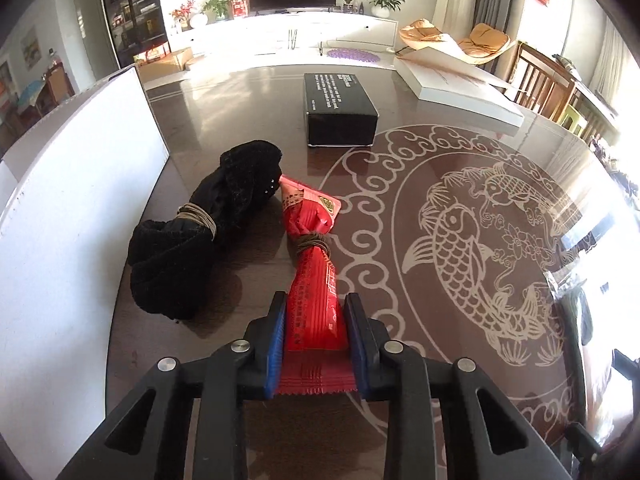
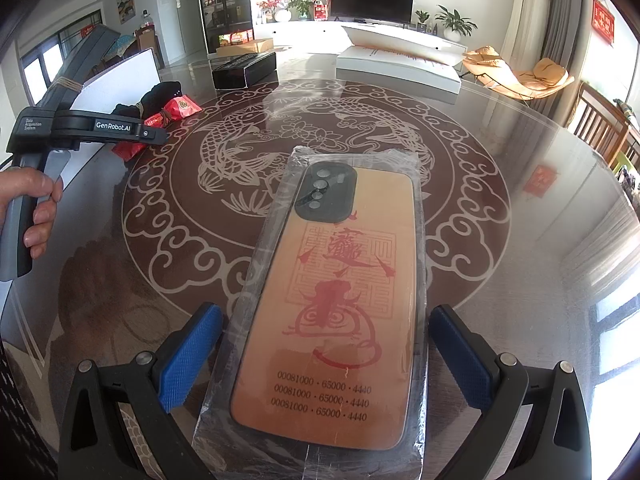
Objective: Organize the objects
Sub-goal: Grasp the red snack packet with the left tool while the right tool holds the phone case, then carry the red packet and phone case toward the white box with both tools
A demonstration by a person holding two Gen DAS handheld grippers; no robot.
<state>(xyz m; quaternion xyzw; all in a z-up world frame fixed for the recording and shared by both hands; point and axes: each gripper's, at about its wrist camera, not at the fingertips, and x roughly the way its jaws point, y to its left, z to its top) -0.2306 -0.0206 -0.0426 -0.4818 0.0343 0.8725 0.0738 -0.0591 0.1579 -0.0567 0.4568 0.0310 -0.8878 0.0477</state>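
Observation:
My left gripper is shut on the near end of a red snack packet bundle tied with twine, which lies on the dark glass table. A black cloth bundle tied with twine lies just left of it. My right gripper is open, its blue pads either side of an orange phone case in clear wrap lying flat on the table, not touching it. The right wrist view shows the left gripper by the red bundle and black bundle.
A white board stands along the table's left edge. A black box sits at the far middle and a flat white box at the far right. Wooden chairs stand beyond the right edge.

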